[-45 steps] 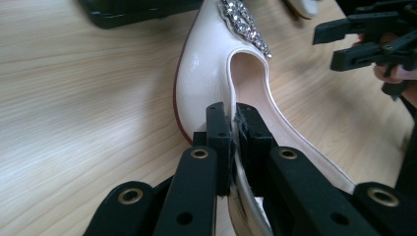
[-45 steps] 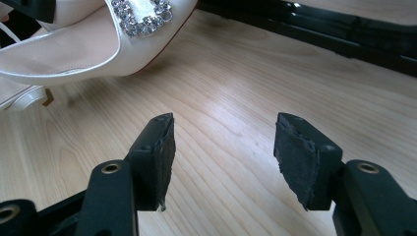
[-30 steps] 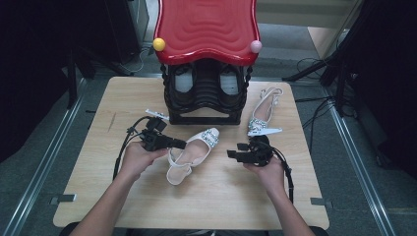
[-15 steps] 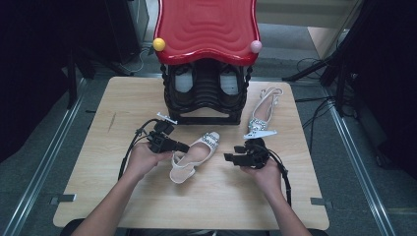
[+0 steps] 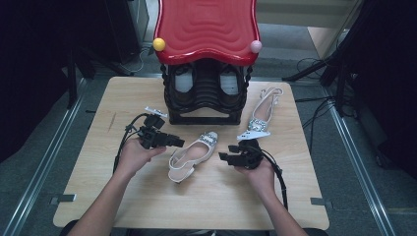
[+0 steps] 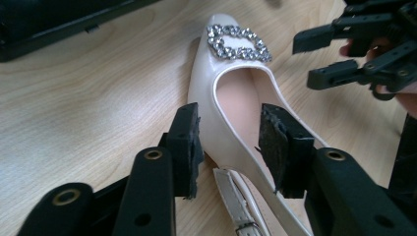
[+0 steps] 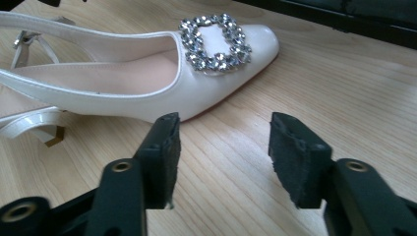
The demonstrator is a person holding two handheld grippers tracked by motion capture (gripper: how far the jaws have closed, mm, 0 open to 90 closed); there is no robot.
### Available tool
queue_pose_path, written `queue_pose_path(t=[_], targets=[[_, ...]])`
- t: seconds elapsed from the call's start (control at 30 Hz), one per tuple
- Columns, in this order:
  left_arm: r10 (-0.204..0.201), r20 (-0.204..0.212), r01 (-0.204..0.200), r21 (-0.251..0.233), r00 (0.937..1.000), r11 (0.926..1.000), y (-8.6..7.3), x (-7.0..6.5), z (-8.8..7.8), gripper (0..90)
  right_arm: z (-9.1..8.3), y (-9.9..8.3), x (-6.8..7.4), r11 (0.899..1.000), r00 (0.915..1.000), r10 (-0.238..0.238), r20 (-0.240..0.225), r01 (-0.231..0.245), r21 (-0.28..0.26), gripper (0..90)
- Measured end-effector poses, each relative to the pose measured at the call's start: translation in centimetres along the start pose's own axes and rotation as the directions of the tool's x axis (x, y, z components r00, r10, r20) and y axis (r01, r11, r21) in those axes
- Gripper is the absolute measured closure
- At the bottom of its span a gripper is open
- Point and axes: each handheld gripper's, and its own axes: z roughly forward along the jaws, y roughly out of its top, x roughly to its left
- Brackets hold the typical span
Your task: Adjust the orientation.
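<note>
Now the left gripper [image 5: 178, 143] has just been opening — its jaws stand apart astride the side wall of the white shoe [image 5: 193, 154], which lies mid-table near the black rack [image 5: 204, 101]. Right of it, the right gripper [image 5: 225, 153] gapes too — closing a little, nothing between its jaws.

high view: above table, looking forward and down
gripper views: close, low, sharing the white shoe [image 6: 231, 93]
</note>
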Motion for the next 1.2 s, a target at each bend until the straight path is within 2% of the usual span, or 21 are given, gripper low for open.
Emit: queue_pose_path(t=[0.17,0.23,0.33,0.47,0.6,0.8,1.0,1.2], targets=[[-0.016,-0.01,0.016,-0.006,0.9998,0.9999,-0.3,0.3,-0.5,53.8,0.6,0.2,0.5,1.0,1.0,-0.006,0.0,0.006,-0.003,61.2],[-0.019,-0.013,0.019,-0.009,0.9997,0.9998,-0.4,0.5,-0.7,52.8,0.9,0.3,0.8,1.0,0.9995,-0.03,0.009,0.03,0.0,67.9],[-0.018,-0.014,0.018,-0.013,0.9997,0.9998,-0.7,0.6,-1.0,52.0,1.3,0.5,1.1,0.999,0.9989,-0.047,-0.009,0.047,-0.008,76.9],[-0.019,-0.028,0.018,-0.012,0.9994,0.9998,-1.1,0.7,-1.3,51.7,2.0,0.6,1.3,0.999,0.9978,-0.045,-0.047,0.045,-0.001,90.0],[-0.02,-0.038,0.019,-0.019,0.9991,0.9996,-1.5,0.9,-1.5,51.8,2.8,0.7,1.3,1.0,0.9976,-0.009,-0.069,0.011,0.027,90.0],[-0.027,-0.051,0.026,-0.021,0.9983,0.9994,-2.2,1.2,-2.0,51.6,3.5,1.2,1.3,0.998,0.9974,-0.016,-0.071,0.021,0.06,90.0],[-0.034,-0.064,0.033,-0.011,0.9974,0.9994,-3.0,1.2,-2.1,51.1,3.8,1.7,0.9,0.998,0.9978,-0.012,-0.066,0.016,0.06,90.0],[-0.048,-0.072,0.048,-0.012,0.9962,0.9988,-3.7,1.4,-2.5,50.2,4.4,2.4,0.6,0.997,0.9972,0.019,-0.073,-0.014,0.073,90.0]])
